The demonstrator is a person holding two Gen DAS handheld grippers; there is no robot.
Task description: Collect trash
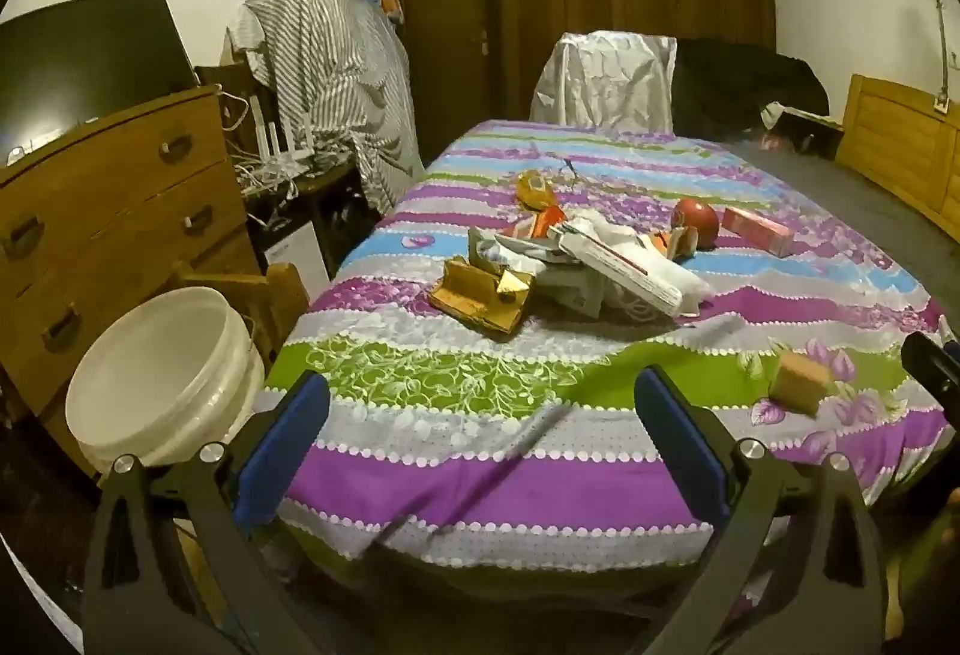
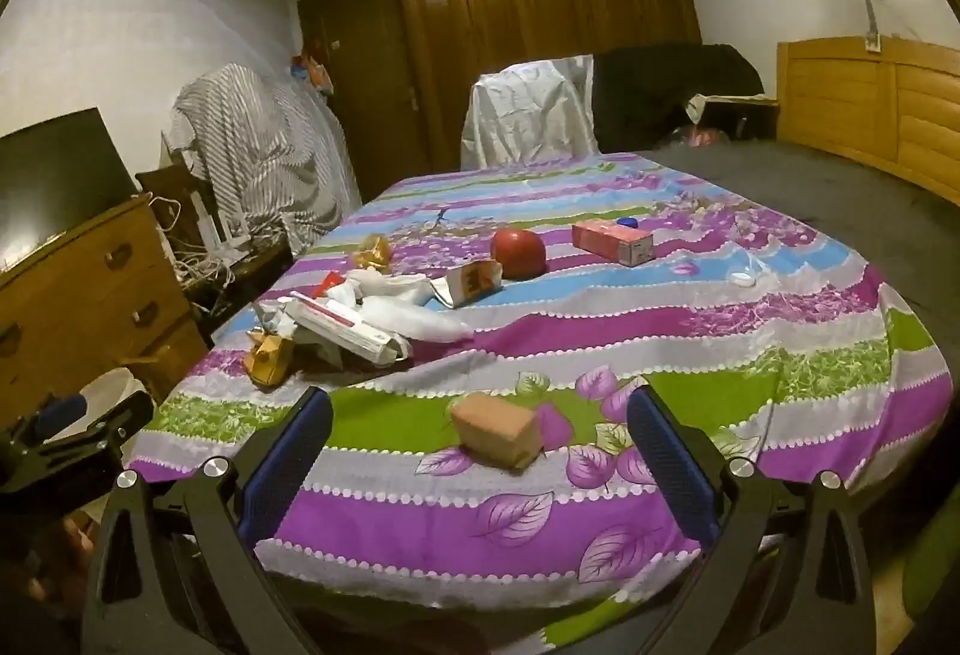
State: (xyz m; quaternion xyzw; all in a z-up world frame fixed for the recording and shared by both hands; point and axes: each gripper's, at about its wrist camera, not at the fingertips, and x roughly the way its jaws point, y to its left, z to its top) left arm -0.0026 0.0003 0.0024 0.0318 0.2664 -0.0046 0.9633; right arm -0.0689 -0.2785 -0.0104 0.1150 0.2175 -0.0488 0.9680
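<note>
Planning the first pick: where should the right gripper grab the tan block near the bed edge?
Probably across its two long side faces, coming straight ahead and down. The tan block lies apart from the other clutter on the bedspread, already centred ahead of the open right gripper, and looks narrower than the jaw gap.

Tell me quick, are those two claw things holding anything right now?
Left gripper: open, holding nothing.
Right gripper: open, holding nothing; the small tan box lies on the bedspread ahead of it, ungripped.
</note>
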